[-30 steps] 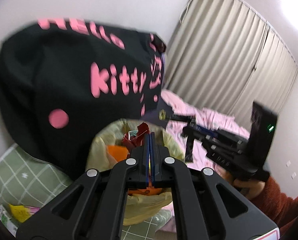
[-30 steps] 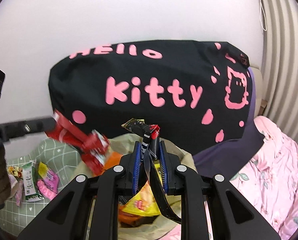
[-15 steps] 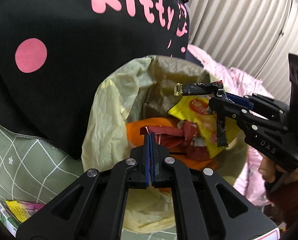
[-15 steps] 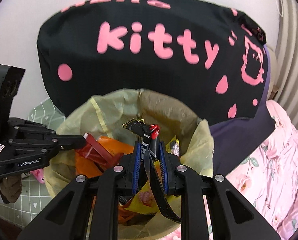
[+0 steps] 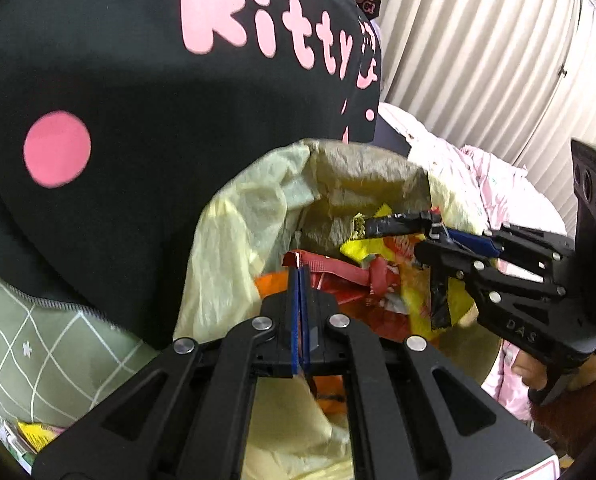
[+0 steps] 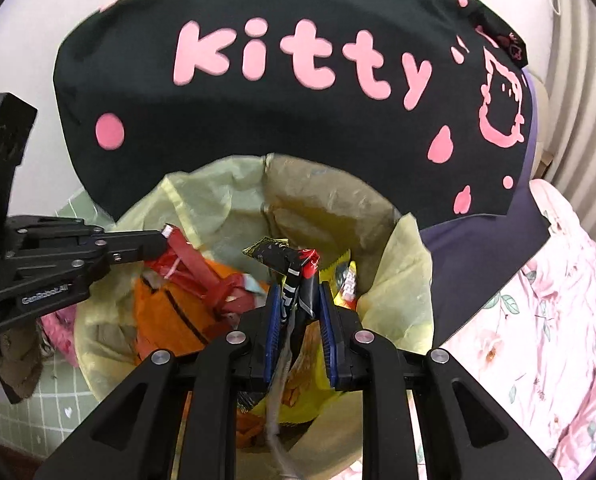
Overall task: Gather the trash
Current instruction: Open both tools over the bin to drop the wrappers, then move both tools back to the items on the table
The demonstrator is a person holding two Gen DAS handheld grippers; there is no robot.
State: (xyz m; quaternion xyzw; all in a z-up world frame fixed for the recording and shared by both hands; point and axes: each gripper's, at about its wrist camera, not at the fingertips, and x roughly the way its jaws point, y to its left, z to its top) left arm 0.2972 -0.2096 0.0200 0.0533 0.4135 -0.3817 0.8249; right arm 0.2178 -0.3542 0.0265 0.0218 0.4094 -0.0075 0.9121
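A bin lined with a pale yellow bag [image 5: 233,240] [image 6: 402,280] holds orange, yellow and red wrappers. My left gripper [image 5: 300,272] is shut on a red wrapper [image 5: 338,272] and holds it over the bin's mouth; it also shows in the right wrist view [image 6: 163,240] with the red wrapper [image 6: 197,264]. My right gripper [image 6: 298,292] is shut on a black wrapper [image 6: 285,260] with a red end, over the bin's right side. In the left wrist view the right gripper [image 5: 434,228] holds that black wrapper [image 5: 394,224] out level.
A black cushion with pink "kitty" lettering [image 5: 137,100] [image 6: 298,92] leans behind the bin. Pink floral bedding [image 6: 546,320] lies to the right. A green checked mat [image 5: 37,348] with loose wrappers [image 5: 33,436] lies to the left. Curtains [image 5: 478,60] hang behind.
Both grippers have come down over the bin's mouth with their wrappers still held. The bin now fills more of each view.
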